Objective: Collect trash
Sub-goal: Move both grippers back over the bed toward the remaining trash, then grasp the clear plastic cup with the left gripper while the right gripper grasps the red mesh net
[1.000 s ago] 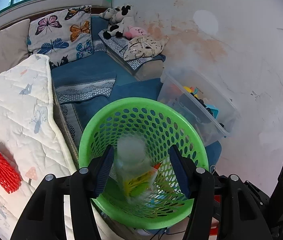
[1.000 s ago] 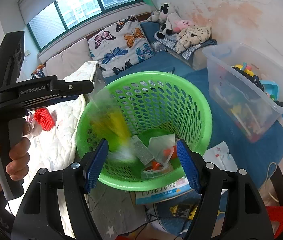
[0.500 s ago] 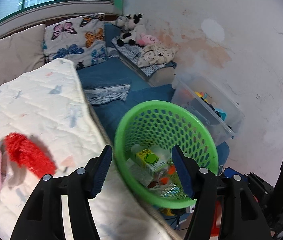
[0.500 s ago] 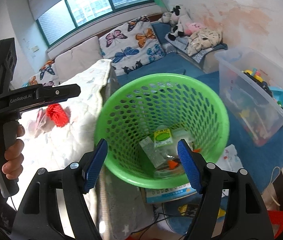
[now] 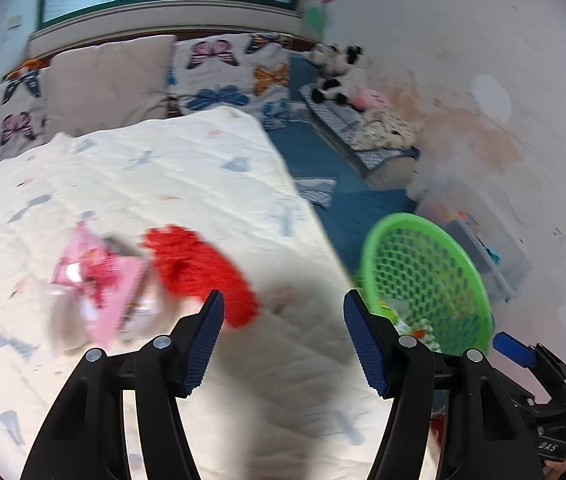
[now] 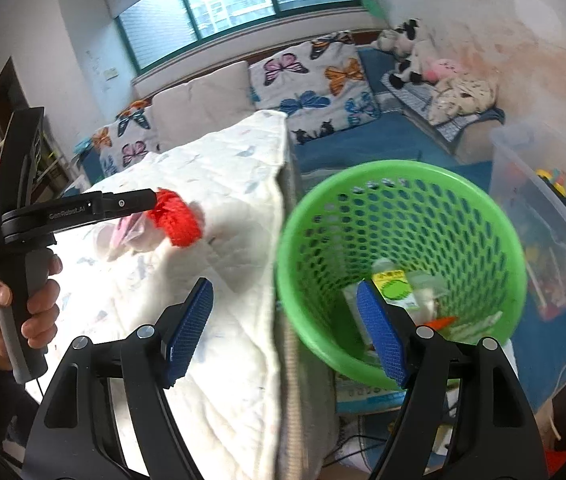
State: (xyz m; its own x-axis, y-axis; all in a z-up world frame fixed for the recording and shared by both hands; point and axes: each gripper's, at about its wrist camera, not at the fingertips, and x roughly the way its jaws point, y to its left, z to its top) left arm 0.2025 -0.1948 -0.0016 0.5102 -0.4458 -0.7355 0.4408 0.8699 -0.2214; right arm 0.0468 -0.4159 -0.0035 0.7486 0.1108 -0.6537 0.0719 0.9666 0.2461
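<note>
A red net bag [image 5: 199,268] and a pink wrapper [image 5: 103,284] lie side by side on the white quilt [image 5: 163,184]. My left gripper [image 5: 283,340] is open and empty, just short of the red net and a little to its right. From the right wrist view it [image 6: 139,204] hovers beside the red net [image 6: 175,220]. The green basket [image 6: 399,268] stands beside the bed and holds a bottle with a green label [image 6: 395,288] and other trash. My right gripper [image 6: 287,328] is open and empty above the bed edge, by the basket's near rim.
A clear plastic bin [image 6: 543,216] of toys stands right of the basket by the wall. Butterfly cushions [image 6: 315,80] and plush toys [image 6: 407,52] line the blue bench at the back. Papers and cables lie on the floor under the basket.
The bottle dropped from my left gripper into the basket. My left gripper then swung left over the quilt toward the red net. The right gripper shifted left a little.
</note>
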